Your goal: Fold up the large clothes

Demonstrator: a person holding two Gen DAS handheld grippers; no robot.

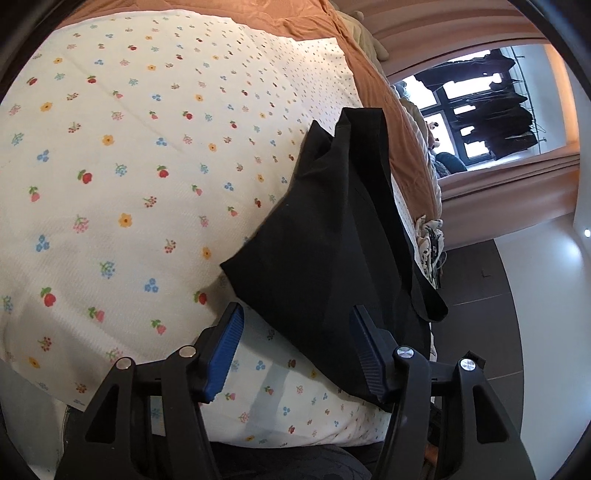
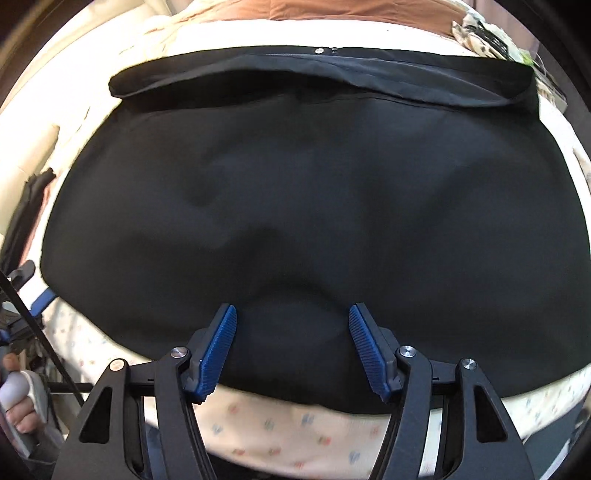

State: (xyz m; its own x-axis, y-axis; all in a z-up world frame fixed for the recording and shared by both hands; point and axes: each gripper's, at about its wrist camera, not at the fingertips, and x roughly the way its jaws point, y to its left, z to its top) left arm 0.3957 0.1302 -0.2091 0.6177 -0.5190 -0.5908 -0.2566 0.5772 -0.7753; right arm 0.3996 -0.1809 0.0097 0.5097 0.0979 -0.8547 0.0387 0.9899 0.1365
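A large black garment (image 2: 314,192) lies spread on a floral bedsheet (image 2: 295,432), its far edge folded over with a snap and zipper showing. My right gripper (image 2: 291,314) is open just above the garment's near edge, holding nothing. In the left wrist view the same black garment (image 1: 332,236) hangs folded at the bed's right side. My left gripper (image 1: 295,317) is open, its jaws standing either side of the cloth's lower part without closing on it.
The bed has a white floral sheet (image 1: 129,166) and an orange blanket (image 1: 258,18) at its far end. A window with hanging dark clothes (image 1: 491,118) and dark floor (image 1: 480,314) lie to the right. Patterned cloth (image 2: 491,33) sits at the far right bed edge.
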